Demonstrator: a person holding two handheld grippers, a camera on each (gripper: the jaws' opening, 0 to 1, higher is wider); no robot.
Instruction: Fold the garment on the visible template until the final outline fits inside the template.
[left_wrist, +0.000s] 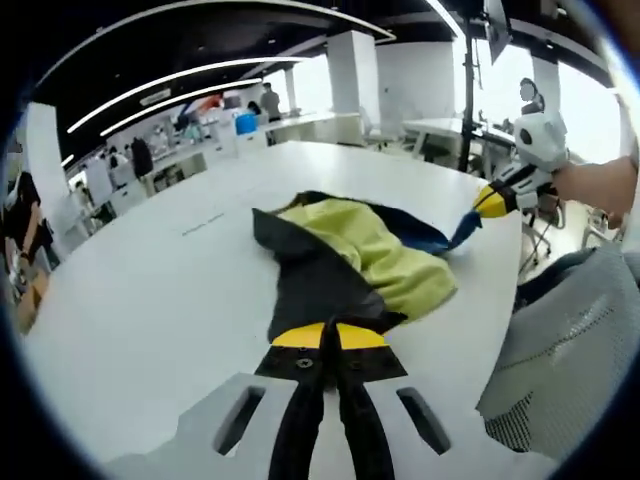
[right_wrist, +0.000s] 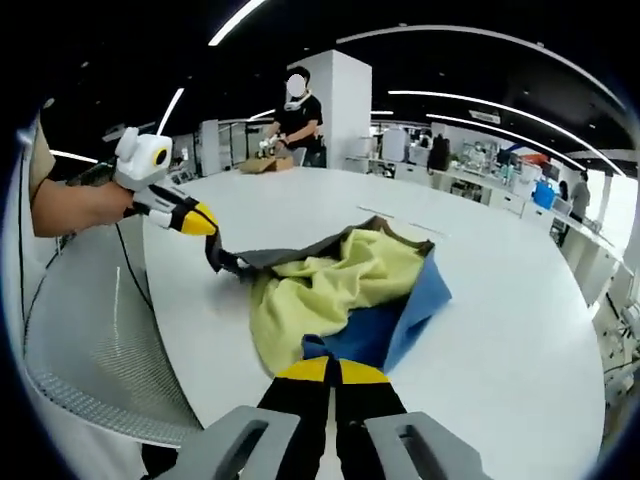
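White worktop (left_wrist: 150, 300) carries garment (left_wrist: 350, 255), bunched in loose heap of yellow-green, dark grey, blue. Faint template marks (left_wrist: 205, 225) just beyond heap; outline too faint to trace. Judged early: no clean fold, no flat outline; spreading and all folds left. Mesh chair back (left_wrist: 560, 360) at worktop edge. Left gripper (left_wrist: 329, 338) fingers pressed together, pinching dark grey edge. Right gripper (right_wrist: 331, 371) fingers pressed together, pinching blue edge.

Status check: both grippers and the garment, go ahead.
Left gripper shut on garment's dark edge. Right gripper shut on its blue edge. Garment bunched on white table. Mesh chair back beside table.
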